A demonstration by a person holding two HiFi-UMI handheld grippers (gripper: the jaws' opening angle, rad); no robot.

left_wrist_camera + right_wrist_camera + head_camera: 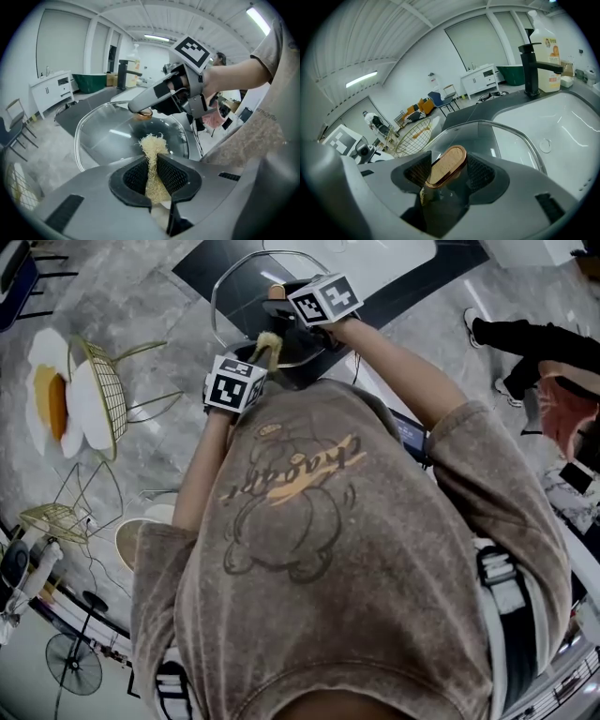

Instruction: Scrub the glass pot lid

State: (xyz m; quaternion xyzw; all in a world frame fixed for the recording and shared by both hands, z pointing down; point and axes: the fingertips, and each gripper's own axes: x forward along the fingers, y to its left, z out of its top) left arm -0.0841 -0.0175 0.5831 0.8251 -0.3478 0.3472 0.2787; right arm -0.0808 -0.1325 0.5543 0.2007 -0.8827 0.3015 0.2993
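The glass pot lid (234,287) is held tilted over the sink, its rim showing as a clear ring. My right gripper (447,172) is shut on the lid's wooden, copper-edged knob (449,163). That knob (144,113) and the right gripper (143,104) also show in the left gripper view, behind the glass lid (108,136). My left gripper (153,174) is shut on a pale loofah scrubber (152,149), whose frayed tip rests against the lid's surface. In the head view the scrubber (268,345) sticks up from the left gripper (255,360) at the lid's near edge.
A white sink basin (567,126) with a black faucet (532,70) and a soap bottle (546,47) lies past the lid. Wire chairs (98,395) and a floor fan (73,664) stand at the left. Another person (544,352) is at the right.
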